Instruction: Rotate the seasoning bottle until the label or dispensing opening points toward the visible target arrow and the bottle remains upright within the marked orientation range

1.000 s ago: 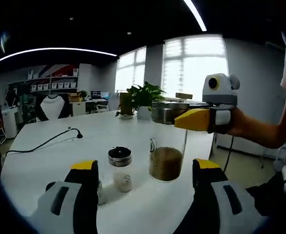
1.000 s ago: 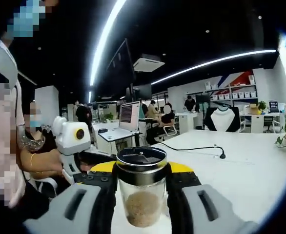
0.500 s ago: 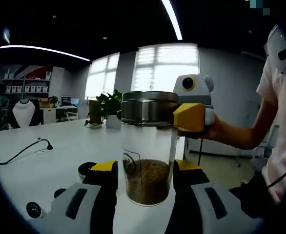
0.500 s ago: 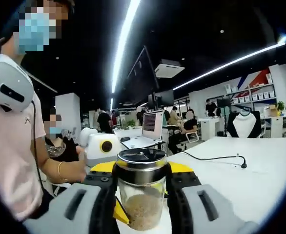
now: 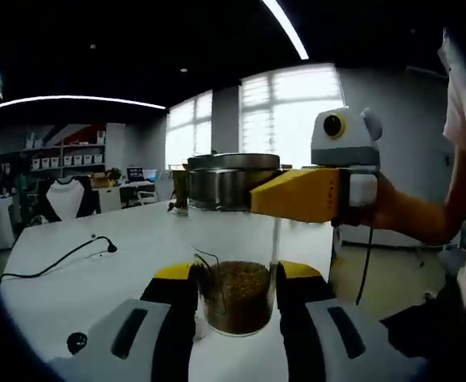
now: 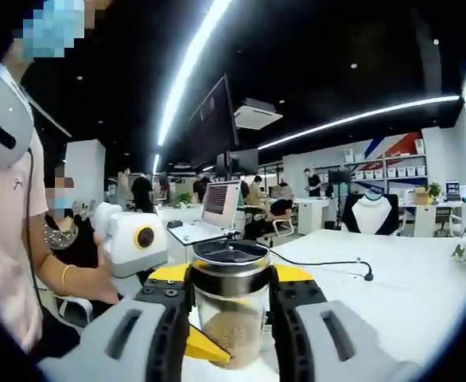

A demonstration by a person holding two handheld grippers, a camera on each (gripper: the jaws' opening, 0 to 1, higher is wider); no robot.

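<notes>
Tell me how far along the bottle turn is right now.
Done: the clear glass seasoning bottle with brown granules is grasped, upright above the white table. In hand: the right gripper is shut on its steel lid and the left gripper flanks its lower body, ready for twisting. Left: aligning it; no target arrow or label is visible, so orientation cannot be judged.

Dim office interior, dark ceiling crossed by bright light strips (image 6: 193, 56) that bow with fisheye distortion. In the left gripper view, blown-out windows (image 5: 297, 107) backlight the seasoning bottle (image 5: 234, 239). Near objects below the windows look soft; edges curve strongly.
</notes>
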